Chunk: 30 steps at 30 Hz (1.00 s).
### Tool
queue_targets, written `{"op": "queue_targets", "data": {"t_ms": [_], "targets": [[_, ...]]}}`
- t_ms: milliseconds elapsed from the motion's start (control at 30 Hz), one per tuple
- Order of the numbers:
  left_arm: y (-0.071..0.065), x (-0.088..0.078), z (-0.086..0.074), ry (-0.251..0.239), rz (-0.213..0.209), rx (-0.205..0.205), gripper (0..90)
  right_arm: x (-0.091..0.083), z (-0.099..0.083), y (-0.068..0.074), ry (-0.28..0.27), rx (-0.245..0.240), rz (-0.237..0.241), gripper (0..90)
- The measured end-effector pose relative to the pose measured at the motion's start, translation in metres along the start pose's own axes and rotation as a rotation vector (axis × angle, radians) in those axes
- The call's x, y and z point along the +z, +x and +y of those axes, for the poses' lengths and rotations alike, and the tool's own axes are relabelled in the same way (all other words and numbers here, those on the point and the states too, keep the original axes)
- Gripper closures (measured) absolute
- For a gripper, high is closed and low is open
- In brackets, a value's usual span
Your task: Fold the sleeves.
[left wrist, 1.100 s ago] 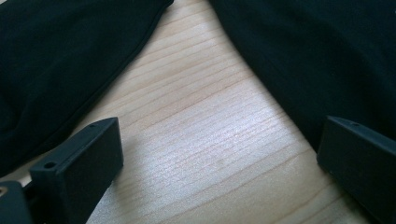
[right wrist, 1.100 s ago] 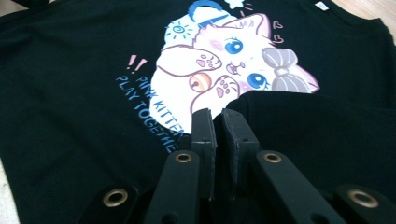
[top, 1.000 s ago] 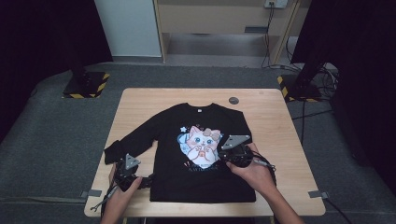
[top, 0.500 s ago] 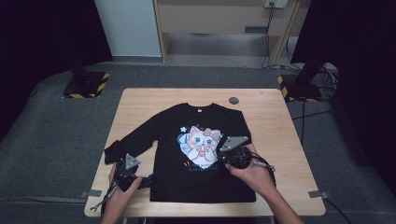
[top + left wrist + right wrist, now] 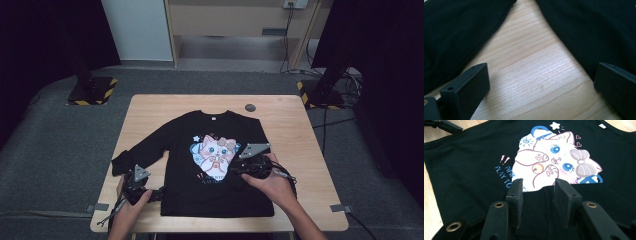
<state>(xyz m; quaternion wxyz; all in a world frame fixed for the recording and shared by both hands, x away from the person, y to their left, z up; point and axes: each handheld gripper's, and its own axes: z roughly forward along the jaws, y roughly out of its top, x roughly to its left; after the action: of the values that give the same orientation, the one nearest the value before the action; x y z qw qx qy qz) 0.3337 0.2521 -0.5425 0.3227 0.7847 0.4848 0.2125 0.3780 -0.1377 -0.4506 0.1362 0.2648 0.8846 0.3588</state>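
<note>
A black sweatshirt (image 5: 210, 195) with a cat print (image 5: 215, 152) lies flat on the wooden table (image 5: 300, 130). Its left sleeve (image 5: 142, 152) stretches out toward the table's left edge. My right gripper (image 5: 234, 171) hovers low over the print; its jaws have just been opening. A folded end of black sleeve fabric (image 5: 537, 202) lies loose between them in the right gripper view (image 5: 537, 187). My left gripper (image 5: 159, 192) stands open at the front left. Bare wood (image 5: 534, 75) lies between its jaws (image 5: 541, 82), with the sleeve (image 5: 454, 32) on one side and the shirt body (image 5: 594, 30) on the other.
A small dark disc (image 5: 250, 107) sits near the table's far edge. Two stand bases with yellow-black stripes (image 5: 92, 92) (image 5: 320, 92) rest on the floor beyond the far corners. Bare wood runs along the right side of the table.
</note>
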Motion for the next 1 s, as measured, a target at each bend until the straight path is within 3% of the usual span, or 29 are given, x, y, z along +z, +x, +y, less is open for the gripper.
{"op": "queue_targets", "data": {"t_ms": [233, 667, 800, 867, 1000], "targets": [[0.000, 0.000, 0.000, 0.000, 0.000, 0.000, 0.0, 0.004, -0.005, 0.001, 0.015, 0.005, 0.004, 57.4], [0.000, 0.000, 0.000, 0.000, 0.000, -0.001, 0.0, 0.032, -0.029, 0.013, 0.080, 0.017, 0.037, 53.0], [0.000, 0.000, 0.000, 0.000, 0.000, 0.000, 0.0, 0.034, -0.037, 0.015, 0.086, 0.036, 0.041, 44.7], [0.000, 0.000, 0.000, 0.000, 0.000, 0.000, 0.0, 0.034, -0.041, 0.015, 0.083, 0.051, 0.038, 35.9], [0.000, 0.000, 0.000, 0.000, 0.000, 0.000, 0.0, 0.030, -0.053, 0.009, 0.055, 0.092, -0.007, 21.3]]}}
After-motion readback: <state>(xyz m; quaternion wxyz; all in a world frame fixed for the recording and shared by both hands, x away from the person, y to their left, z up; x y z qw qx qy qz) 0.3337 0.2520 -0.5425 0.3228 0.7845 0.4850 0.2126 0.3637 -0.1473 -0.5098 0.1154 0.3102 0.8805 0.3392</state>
